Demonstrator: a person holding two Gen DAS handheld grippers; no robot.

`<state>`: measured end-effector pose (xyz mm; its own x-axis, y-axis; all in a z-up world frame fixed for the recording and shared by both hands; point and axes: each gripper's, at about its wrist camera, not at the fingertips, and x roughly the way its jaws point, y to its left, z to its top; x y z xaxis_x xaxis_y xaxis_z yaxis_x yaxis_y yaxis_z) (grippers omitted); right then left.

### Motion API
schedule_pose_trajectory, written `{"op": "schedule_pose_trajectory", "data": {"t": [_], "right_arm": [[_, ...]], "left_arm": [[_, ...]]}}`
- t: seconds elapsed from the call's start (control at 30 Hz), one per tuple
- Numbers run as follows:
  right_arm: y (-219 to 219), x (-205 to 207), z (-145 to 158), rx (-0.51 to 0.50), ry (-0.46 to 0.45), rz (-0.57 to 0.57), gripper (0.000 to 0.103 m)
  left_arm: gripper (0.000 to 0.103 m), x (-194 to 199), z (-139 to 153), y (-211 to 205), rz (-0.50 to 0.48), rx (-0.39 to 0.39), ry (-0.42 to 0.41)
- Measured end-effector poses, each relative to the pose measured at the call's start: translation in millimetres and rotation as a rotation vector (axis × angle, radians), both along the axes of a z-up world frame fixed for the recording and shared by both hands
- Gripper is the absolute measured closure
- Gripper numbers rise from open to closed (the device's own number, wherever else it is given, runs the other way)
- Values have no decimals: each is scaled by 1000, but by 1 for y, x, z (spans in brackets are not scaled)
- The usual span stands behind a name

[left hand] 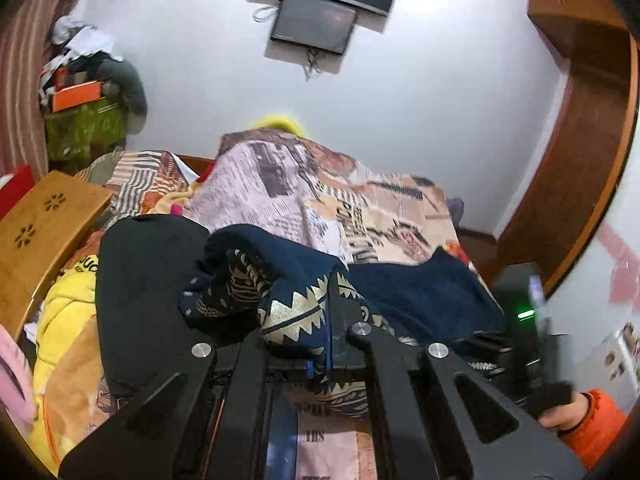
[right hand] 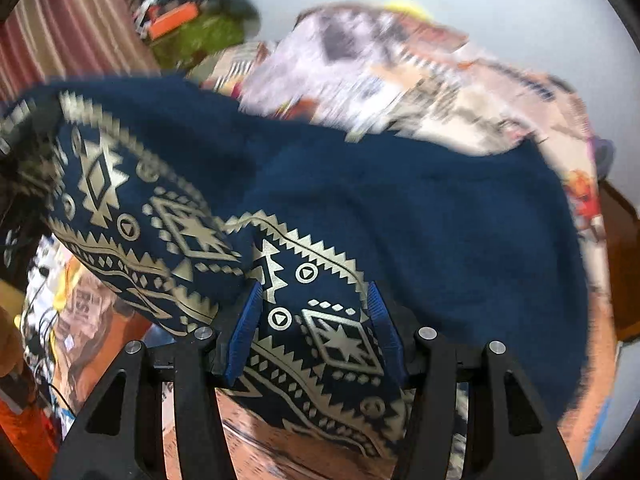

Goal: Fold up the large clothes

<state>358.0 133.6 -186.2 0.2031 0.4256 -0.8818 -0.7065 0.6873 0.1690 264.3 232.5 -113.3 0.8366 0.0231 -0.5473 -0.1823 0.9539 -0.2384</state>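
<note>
A large navy garment (right hand: 440, 220) with a gold zigzag and diamond print lies over a patterned bed. My right gripper (right hand: 314, 300) has its blue pads (right hand: 246, 324) either side of a printed fold of it; the fold fills the gap between them and is lifted off the bed. My left gripper (left hand: 326, 320) is shut on another printed edge of the same garment (left hand: 288, 304), bunched up in front of the camera. The garment's plain navy part (left hand: 420, 292) spreads right. A black cloth (left hand: 148, 280) lies left of it.
A patchwork quilt (left hand: 320, 200) is heaped on the bed. A wooden lap table (left hand: 44, 224) and yellow fabric (left hand: 64, 312) lie at the left. Screens (left hand: 316, 20) hang on the wall. A cluttered stand (left hand: 88, 120) is far left, a wooden door frame (left hand: 580, 160) right.
</note>
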Motion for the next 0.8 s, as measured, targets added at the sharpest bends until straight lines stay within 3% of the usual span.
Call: {"op": "schedule_pose_trajectory", "data": {"t": [0.13,0.3,0.43,0.57,0.7,0.8], "right_arm": [[5,1,-21,20,37,2,52],[-38,19,-2,120,137,-51,52],[-97,18,27,178,55,-144,52],[-163,20,48,134,-69,-257,52],[-214,19,54,87,-123,-332,52],[-240,12,56,87,-121,-360,52]], "left_arm": [[101,10,-7,-17,-32,49,25],[101,23,9,-41,-93,22,3],[101,46,17,-82,-175,35,4],[101,67,12,-140,-285,64,35],[101,79,-13,-196,-408,42,113],[101,80,-48,-221,-478,-10,222]]}}
